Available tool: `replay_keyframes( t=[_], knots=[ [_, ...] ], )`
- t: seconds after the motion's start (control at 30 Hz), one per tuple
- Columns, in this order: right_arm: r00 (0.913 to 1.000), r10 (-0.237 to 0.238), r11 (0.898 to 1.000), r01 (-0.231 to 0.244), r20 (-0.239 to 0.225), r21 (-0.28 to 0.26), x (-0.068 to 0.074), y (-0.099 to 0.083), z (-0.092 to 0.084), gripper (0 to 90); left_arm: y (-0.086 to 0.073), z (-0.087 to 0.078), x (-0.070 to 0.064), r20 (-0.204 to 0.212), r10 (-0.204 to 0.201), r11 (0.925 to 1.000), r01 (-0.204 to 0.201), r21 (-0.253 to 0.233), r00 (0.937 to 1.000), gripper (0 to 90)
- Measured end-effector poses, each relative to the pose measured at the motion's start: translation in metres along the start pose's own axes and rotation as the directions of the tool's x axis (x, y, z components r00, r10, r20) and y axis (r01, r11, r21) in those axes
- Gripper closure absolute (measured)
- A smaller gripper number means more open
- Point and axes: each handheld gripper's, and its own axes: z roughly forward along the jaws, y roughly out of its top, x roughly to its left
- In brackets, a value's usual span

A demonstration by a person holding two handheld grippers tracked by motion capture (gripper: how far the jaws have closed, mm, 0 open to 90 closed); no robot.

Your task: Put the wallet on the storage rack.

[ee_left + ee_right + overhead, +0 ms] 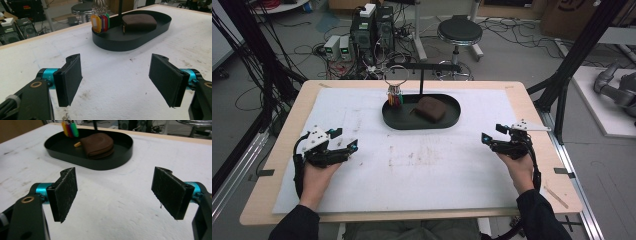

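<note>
Left gripper (346, 140) lower left of the high view, jaws spread wide, nothing between them; bare white mat under them in the left gripper view. Right gripper (493, 134) lower right, jaws likewise spread and empty. Both well apart from each other, wide open stretch of mat (427, 165) between them, frame centre. Right gripper sits near the mat's right edge; left one closer to the left edge, wooden table (282, 145) rim showing beyond.

Black oval tray (422, 123) upper centre, well apart from both grippers, clear run to it from either side. In the tray: brown leather pouch (430, 108) right of middle, lying flat; bunch of coloured key tags (395, 98) at the left end, hanging from a ring (396, 76) on a black T-stand (422, 67) that rises from the tray's back.

Mat stained and scuffed near centre. Behind the table: round stool (459, 32), computer towers (372, 27), loose cables on grey floor. Black frame posts at both sides.
</note>
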Motion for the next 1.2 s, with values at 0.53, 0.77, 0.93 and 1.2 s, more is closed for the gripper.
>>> replay_keyframes(
  t=[0.53,0.77,0.93,1.2],
  knots=[
    [0.9984,-0.012,0.998,0.008,0.056,0.063,-0.01,-0.006,0.015,21.2,-0.011,-0.006,0.008,-0.07,-0.065,0.9977,0.063,-0.025,0.9955,22.1],
    [0.9947,0.003,0.998,-0.008,0.102,0.055,-0.019,-0.01,0.012,21.1,-0.01,-0.002,0.003,-0.061,-0.032,0.9995,0.031,-0.006,0.9976,22.1],
    [0.993,0.014,0.999,-0.019,0.118,0.042,-0.024,-0.012,0.01,21.1,-0.01,0.002,0.0,-0.056,-0.02,0.9998,0.02,0.003,0.9982,22.1],
    [0.9932,-0.001,0.999,-0.005,0.116,0.05,-0.023,-0.014,0.01,21.1,-0.009,0.003,-0.001,-0.053,-0.018,0.9998,0.018,0.008,0.9984,22.1]
  ],
)
